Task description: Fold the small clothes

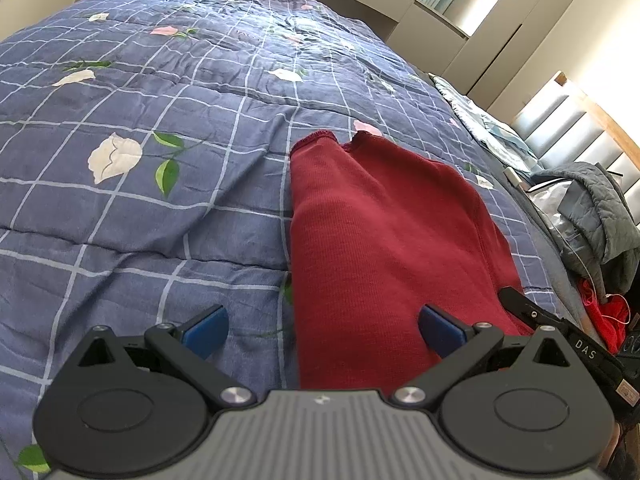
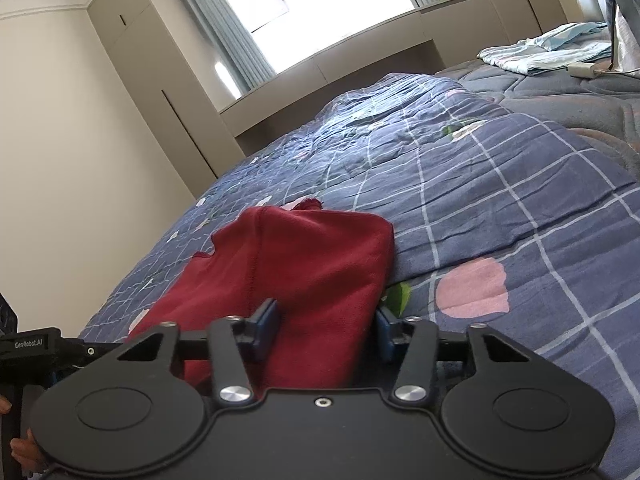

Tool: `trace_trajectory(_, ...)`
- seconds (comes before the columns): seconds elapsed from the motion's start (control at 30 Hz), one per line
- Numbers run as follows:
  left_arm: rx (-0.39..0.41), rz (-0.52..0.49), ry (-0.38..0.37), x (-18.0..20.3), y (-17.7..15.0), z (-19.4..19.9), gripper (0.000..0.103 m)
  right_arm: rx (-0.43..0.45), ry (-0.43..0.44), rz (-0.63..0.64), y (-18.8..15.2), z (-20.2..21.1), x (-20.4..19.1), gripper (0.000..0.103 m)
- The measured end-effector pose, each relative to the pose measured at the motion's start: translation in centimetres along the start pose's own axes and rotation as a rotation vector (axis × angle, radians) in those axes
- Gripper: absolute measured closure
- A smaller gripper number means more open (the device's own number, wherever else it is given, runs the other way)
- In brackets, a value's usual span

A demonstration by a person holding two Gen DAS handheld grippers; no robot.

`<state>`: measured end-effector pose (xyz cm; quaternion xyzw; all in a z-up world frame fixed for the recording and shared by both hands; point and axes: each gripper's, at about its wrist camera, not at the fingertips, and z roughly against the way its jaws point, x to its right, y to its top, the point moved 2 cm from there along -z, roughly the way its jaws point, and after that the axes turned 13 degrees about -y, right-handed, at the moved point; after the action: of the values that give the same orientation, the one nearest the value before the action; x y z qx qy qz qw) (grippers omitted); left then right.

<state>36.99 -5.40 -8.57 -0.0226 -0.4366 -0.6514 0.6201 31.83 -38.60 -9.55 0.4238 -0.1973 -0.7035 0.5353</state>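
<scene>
A quilted blue bedspread [image 1: 160, 220], crossed by pale grid lines and printed with white and pink flowers, covers the bed in soft wrinkles, and on it lies the dark red ribbed-knit garment [image 1: 380, 240], folded into a long strip with a stitched hem at its far end. The left gripper [image 1: 322, 330] hovers over the garment's near end with its blue pads spread wide. The right gripper [image 2: 326, 326] stands part open, the red cloth's near edge between its pads.
</scene>
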Motion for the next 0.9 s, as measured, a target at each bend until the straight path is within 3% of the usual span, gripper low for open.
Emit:
trace_trajectory(0.2, -0.011, 0.027, 0.024, 0.3, 0.2, 0.0, 0.001, 0.017, -0.009, 0.012, -0.1, 0.1, -0.2, 0.071)
trace_trajectory(0.23, -0.014, 0.022, 0.026, 0.5, 0.3, 0.0, 0.006, 0.021, -0.011, 0.015, -0.1, 0.2, -0.2, 0.075)
trace_trajectory(0.33, -0.024, 0.024, -0.029, 1.3, 0.5, 0.4, 0.038, 0.034, -0.023, 0.037, -0.2, 0.4, -0.5, 0.083)
trace_trajectory(0.43, -0.041, 0.01, 0.013, 2.3, 0.9, 0.3, 0.044, 0.052, -0.047, 0.082, -0.1, 0.8, -1.3, 0.087)
trace_trajectory(0.57, -0.039, -0.062, 0.061, 4.1, 1.3, 0.9, 0.066, 0.081, -0.081, 0.123, 0.3, 1.8, -2.7, 0.089)
trace_trajectory(0.7, -0.02, -0.129, 0.07, 5.6, 1.6, 2.2, 0.071, 0.124, -0.094, 0.16, 1.0, 3.1, -4.7, 0.09)
trace_trajectory(0.9, 0.066, -0.181, 0.118, 5.4, 3.5, 6.4, 0.071, 0.167, -0.035, 0.229, 2.5, 3.9, -9.0, 0.09)
